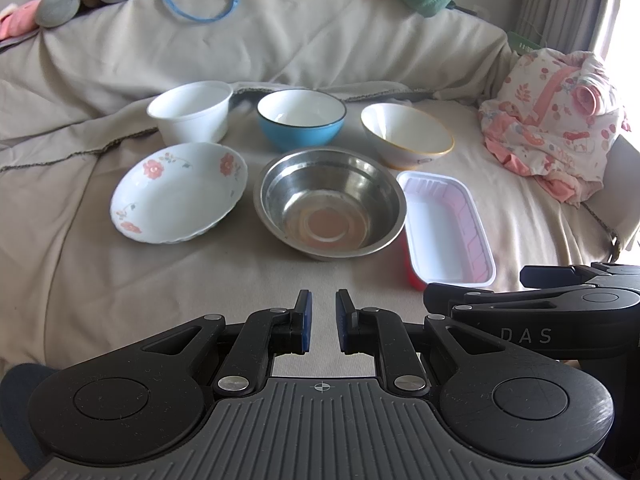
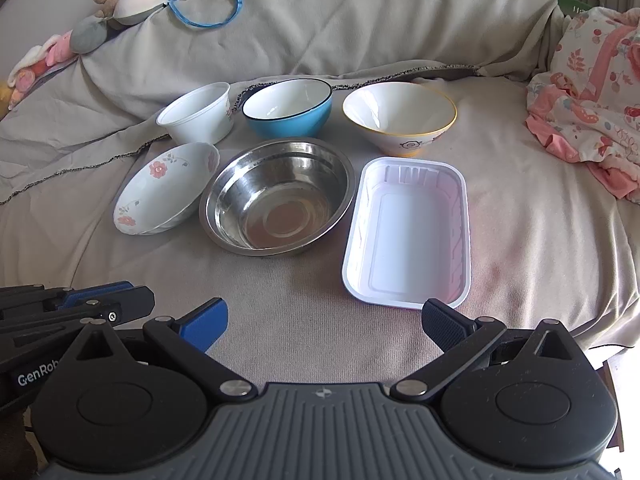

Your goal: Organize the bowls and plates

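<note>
The right gripper (image 2: pixel 324 326) is hovering with jaws spread wide and empty; the left gripper (image 1: pixel 322 320) is sitting nearly pressed together, also empty. The white tray (image 2: pixel 406 236) is lying just ahead of the right one, long axis pointing away, nearer it than the left.

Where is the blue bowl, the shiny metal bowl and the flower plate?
blue bowl (image 2: pixel 294 122), right wrist view, on its blue outer wall.
shiny metal bowl (image 2: pixel 276 196), right wrist view, on its inside wall.
flower plate (image 1: pixel 180 196), left wrist view, on its white middle.
</note>
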`<action>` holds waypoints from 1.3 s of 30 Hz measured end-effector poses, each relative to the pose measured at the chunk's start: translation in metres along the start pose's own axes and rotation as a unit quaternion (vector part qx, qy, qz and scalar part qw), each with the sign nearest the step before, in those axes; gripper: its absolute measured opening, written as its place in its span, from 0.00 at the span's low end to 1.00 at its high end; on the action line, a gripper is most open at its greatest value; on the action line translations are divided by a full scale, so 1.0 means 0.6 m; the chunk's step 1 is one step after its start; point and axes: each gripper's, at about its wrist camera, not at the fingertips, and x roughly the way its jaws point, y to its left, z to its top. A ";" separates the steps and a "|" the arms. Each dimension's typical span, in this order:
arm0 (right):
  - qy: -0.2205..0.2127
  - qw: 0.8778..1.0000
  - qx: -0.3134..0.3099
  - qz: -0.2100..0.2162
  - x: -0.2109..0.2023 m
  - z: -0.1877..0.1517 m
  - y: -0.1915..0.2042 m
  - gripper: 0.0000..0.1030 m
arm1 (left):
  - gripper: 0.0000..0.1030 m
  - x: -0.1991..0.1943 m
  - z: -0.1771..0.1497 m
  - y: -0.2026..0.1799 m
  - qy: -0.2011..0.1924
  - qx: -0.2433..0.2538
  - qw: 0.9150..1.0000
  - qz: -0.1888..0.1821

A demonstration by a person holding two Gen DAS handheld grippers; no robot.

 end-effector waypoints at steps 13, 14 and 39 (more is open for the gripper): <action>-0.002 1.000 -0.006 0.022 0.016 0.022 -0.031 1.00 | 0.14 0.052 0.015 -0.001 0.018 -0.004 1.000 -0.008; -0.015 1.000 -0.005 0.013 0.018 0.034 -0.042 1.00 | 0.14 0.065 0.019 -0.003 0.016 -0.004 1.000 -0.010; 0.079 0.981 0.119 0.133 0.244 0.104 -0.283 0.93 | 0.12 0.315 0.082 -0.114 0.104 -0.002 0.986 -0.132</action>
